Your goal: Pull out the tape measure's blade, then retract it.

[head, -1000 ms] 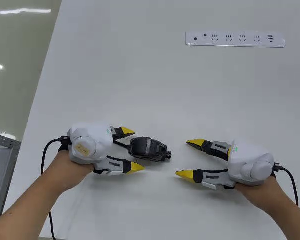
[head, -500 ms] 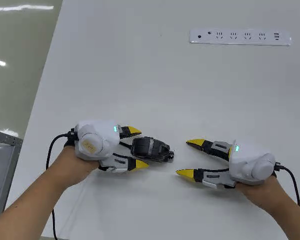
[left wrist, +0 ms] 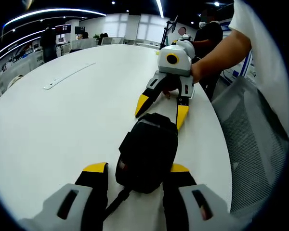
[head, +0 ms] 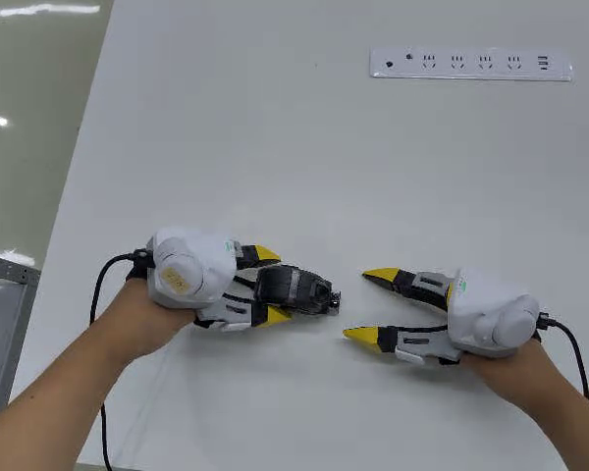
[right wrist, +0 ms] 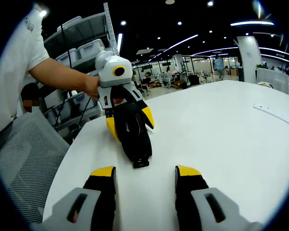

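One white table (head: 275, 128), one power strip (head: 471, 65) at the upper right of the head view, one black tape measure (head: 293, 290) low and left of centre, and two grippers, each in a hand. Tape measure flat on the table, blade fully in, its end hook at the case mouth on the side towards the right of the frame. Left gripper (head: 275, 286) at lower left, clamped on the case with one yellow-tipped jaw against each side. Same grip in the left gripper view: tape measure (left wrist: 147, 151) at lower centre, held within the left gripper (left wrist: 137, 168), with the right gripper (left wrist: 161, 111) beyond it near upper centre. Right gripper (head: 363, 304) at lower right of the head view, jaws spread wide, near the case mouth but apart from it. In the right gripper view, right gripper (right wrist: 145, 171) agape at the bottom, tape measure (right wrist: 135, 134) just above, hugged by the left gripper (right wrist: 130, 122). Against a second ago: left jaws then wide around the case with bare table on both sides, narrower at the half second, now shut on it. Tape measure at much the same spot; right gripper as open as before.
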`<state>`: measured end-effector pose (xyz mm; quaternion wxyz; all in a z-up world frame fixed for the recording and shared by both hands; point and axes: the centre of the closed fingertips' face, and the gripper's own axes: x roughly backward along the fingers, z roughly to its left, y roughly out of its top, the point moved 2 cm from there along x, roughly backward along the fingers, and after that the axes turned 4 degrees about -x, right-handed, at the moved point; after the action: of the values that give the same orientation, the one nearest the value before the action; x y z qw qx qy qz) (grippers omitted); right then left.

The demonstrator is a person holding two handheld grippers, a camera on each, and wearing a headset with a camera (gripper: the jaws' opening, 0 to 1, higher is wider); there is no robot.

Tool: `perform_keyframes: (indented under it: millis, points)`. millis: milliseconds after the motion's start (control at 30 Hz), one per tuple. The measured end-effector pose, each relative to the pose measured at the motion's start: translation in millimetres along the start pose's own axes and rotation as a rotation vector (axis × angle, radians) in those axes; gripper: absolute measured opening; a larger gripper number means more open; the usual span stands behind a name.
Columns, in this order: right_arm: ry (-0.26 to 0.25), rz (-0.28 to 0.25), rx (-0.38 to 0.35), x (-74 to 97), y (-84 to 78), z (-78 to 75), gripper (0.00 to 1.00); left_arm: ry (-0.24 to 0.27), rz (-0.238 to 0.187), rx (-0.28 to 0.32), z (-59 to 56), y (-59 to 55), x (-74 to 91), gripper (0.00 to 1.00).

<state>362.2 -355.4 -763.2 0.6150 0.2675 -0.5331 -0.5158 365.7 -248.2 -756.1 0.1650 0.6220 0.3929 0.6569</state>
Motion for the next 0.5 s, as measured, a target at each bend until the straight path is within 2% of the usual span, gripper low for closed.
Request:
perform_keyframes:
  millis: [200,500]
  points:
    - [0.002,-0.002,-0.006,-0.9,1.3,-0.5,0.5,-0.022,-0.001,-0.01,-3.7,0.7,-0.7,0.35]
    - [0.002,-0.004,-0.008,-1.0,2.3,-1.0,0.49,-0.022,-0.001,-0.016,-2.9,1.1,-0.6,0.34]
